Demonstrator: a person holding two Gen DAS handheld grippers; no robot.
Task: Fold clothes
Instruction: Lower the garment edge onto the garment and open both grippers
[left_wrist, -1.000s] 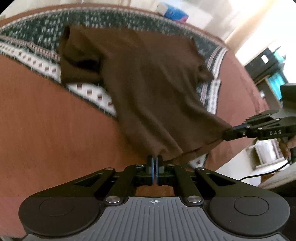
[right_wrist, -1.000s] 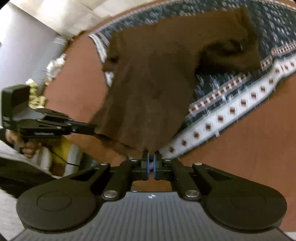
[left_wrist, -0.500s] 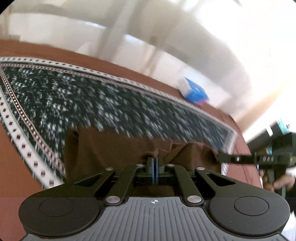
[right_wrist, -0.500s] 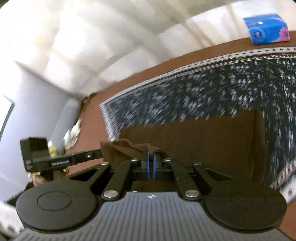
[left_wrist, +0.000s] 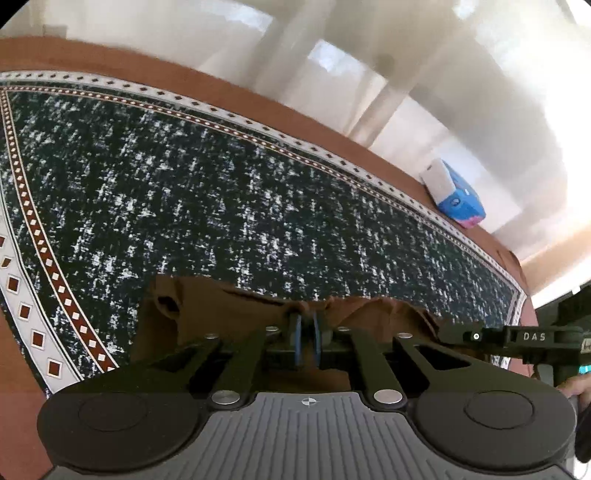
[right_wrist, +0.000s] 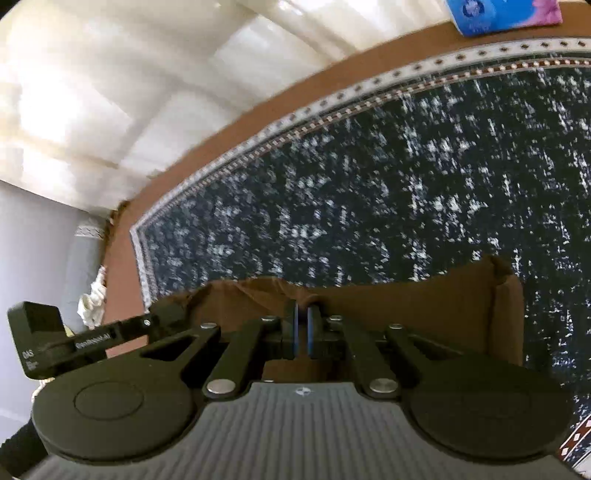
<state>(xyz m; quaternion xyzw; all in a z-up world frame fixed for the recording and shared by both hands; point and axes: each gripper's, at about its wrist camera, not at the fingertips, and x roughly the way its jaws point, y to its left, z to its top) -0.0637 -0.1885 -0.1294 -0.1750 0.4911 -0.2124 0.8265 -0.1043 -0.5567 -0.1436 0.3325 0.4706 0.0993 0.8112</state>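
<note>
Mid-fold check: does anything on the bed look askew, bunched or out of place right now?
Mostly fine. The brown garment lies on the patterned blanket, with both tools shut on its far edge. That edge is rumpled between the left tool and the right tool. A blue tissue pack sits at the bed's far edge, apart from the fold.

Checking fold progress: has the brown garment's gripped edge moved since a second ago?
Yes. The brown garment edge, pinched by the left gripper and right gripper, has been carried forward over the patterned blanket, toward the tissue pack.
</note>
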